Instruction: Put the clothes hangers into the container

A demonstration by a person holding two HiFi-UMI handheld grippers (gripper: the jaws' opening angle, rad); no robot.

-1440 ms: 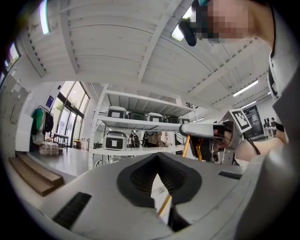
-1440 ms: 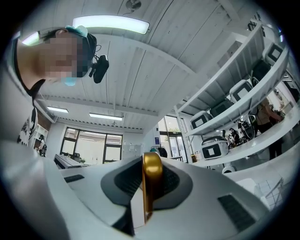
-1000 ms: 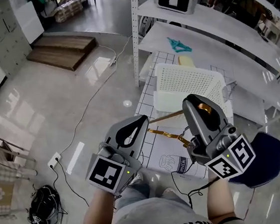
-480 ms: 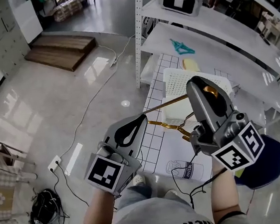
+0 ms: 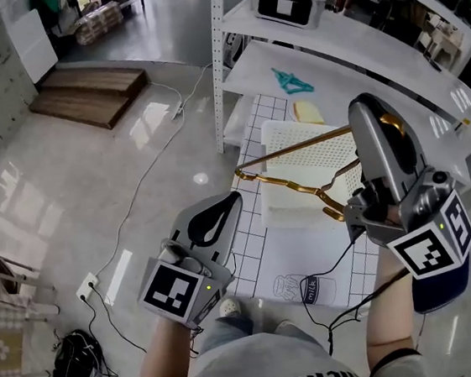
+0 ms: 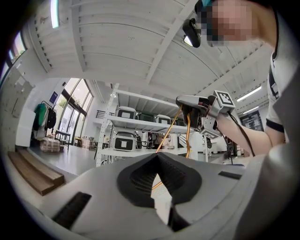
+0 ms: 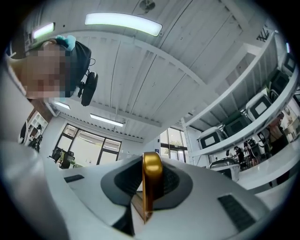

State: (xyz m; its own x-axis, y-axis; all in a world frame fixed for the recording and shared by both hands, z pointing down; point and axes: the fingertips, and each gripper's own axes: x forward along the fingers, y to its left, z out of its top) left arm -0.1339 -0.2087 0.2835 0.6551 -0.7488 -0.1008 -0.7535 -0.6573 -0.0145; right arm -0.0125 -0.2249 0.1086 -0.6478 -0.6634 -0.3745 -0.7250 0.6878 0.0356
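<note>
A white shelf rack (image 5: 231, 74) is seen at 12 o'clock, with a teal hanger (image 5: 291, 80) laid on its lower shelf, not yet collected. At 1 o'clock a white perforated container (image 5: 298, 147) is set on the floor; no hanger can be made out inside. A gold hanger (image 5: 294, 187) is held above it, its hook clamped between the fingers of the right gripper (image 5: 375, 113). The fingers of the left gripper (image 5: 235, 199) are closed together on nothing. Upside-down shirt print at 6 o'clock is partly read as "keepitup".
</note>
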